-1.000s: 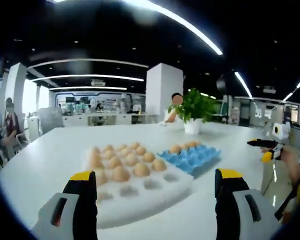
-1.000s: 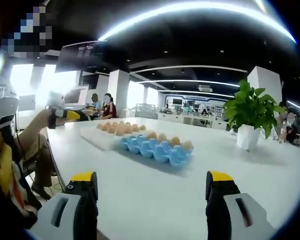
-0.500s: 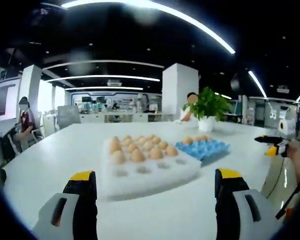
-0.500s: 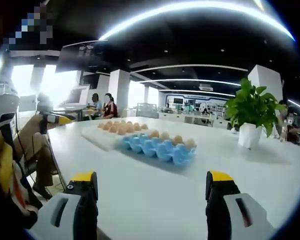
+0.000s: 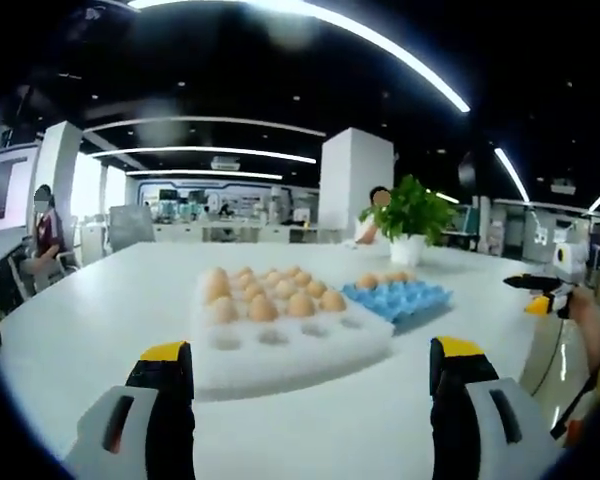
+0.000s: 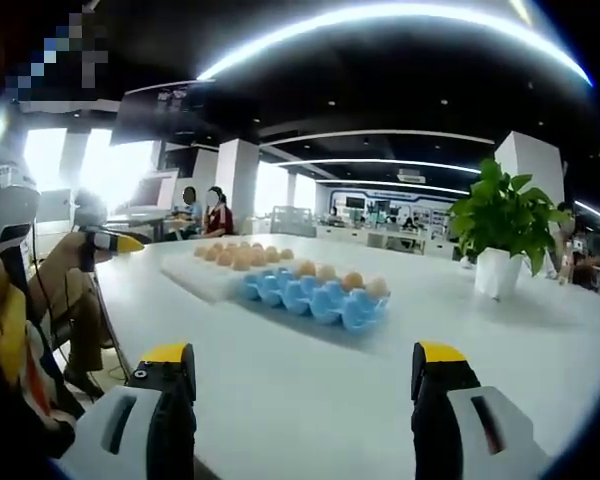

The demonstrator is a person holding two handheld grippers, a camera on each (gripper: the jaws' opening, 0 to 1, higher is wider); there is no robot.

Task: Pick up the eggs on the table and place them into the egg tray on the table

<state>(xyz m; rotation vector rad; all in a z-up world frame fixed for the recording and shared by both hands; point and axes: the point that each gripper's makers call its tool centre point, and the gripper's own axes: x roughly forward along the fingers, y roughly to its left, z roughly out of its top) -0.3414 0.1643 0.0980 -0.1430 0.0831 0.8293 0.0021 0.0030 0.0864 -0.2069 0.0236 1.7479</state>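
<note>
Looking along your left gripper (image 5: 313, 372), you have the white table (image 5: 100, 300) spread wide ahead, and on it a white foam block (image 5: 280, 345) sits squarely between and beyond your two yellow-tipped fingers (image 5: 167, 352), well apart from them; its far rows hold tan eggs (image 5: 262, 308), roughly a dozen though the blur stops an exact count, while the near row shows three bare dimples. Just beside the block on its right lies the blue egg tray (image 5: 400, 300), with about three eggs in its far row and the near cups unfilled. Your left jaws stand wide apart with nothing between them. Your right gripper (image 6: 304, 372) is likewise spread wide and holds nothing; from it the egg tray (image 6: 315, 298) lies ahead between the fingers (image 6: 435, 352) and well off, four eggs along its far edge, with the foam block (image 6: 215, 275) and its eggs (image 6: 242, 257) touching it or just behind on the left. A green plant in a white pot (image 6: 500, 272) stands on the table to the right of the tray, apart from it. Your right gripper's yellow tip (image 5: 536, 307) shows at the right edge of the left gripper view, and your left gripper's tip (image 6: 120, 243) at the left of the right gripper view
</note>
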